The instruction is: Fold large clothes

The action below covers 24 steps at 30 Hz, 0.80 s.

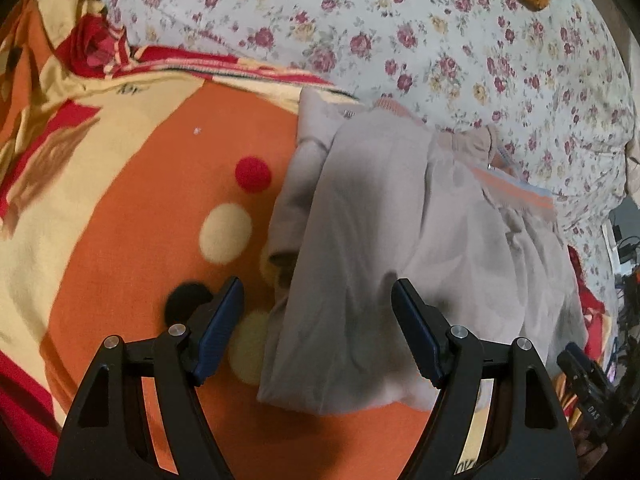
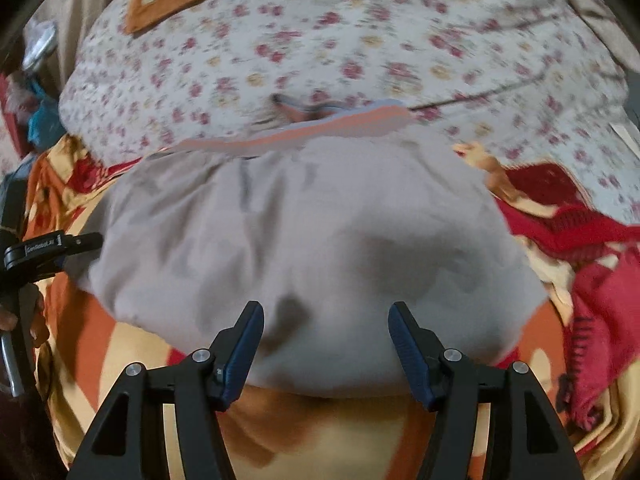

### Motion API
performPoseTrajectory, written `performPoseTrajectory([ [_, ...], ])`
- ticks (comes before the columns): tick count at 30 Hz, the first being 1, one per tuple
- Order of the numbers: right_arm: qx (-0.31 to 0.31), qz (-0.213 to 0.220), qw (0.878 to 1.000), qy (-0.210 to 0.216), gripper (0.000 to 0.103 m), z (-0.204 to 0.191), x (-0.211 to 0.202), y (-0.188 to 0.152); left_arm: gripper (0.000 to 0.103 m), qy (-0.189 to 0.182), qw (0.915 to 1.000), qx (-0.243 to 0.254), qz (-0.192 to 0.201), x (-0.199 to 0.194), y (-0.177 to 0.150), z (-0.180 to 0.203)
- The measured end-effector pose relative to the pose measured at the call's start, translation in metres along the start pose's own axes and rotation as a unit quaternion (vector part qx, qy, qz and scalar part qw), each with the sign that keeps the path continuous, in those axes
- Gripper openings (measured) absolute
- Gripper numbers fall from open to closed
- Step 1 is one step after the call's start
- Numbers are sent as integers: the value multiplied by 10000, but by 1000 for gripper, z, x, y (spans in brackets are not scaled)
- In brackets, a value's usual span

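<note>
Both grippers, left (image 1: 318,302) and right (image 2: 326,322), hover with jaws spread wide, empty, over the folded grey garment (image 2: 304,240) toward 12 o'clock on the orange blanket (image 1: 132,184).

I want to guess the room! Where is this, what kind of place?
Probably a bedroom, on a bed. A floral quilt lies beside an orange blanket, and a grey garment is spread on the blanket for folding.

The left gripper (image 2: 52,250), seen left of the right fingers, bears small blurred lettering; nothing is readable.
</note>
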State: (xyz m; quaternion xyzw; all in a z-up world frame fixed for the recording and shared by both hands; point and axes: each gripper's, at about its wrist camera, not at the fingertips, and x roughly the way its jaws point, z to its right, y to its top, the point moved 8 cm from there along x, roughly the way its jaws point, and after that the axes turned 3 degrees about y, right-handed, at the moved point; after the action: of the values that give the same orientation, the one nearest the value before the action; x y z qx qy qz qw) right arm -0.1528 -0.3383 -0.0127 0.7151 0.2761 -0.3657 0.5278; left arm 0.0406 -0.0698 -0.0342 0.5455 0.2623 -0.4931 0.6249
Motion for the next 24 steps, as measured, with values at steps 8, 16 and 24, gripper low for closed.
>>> performPoseTrajectory([
  [8,362,136,9992,-68,62,38,-2,3,77,-114,9994,-108,-315,24,9,5],
  [16,396,86,9992,3,65,40,5,2,83,3,9997,172,-182,29,9,11],
  [24,413,71,9991,7,66,38,5,5,84,63,9994,248,-221,27,12,10],
])
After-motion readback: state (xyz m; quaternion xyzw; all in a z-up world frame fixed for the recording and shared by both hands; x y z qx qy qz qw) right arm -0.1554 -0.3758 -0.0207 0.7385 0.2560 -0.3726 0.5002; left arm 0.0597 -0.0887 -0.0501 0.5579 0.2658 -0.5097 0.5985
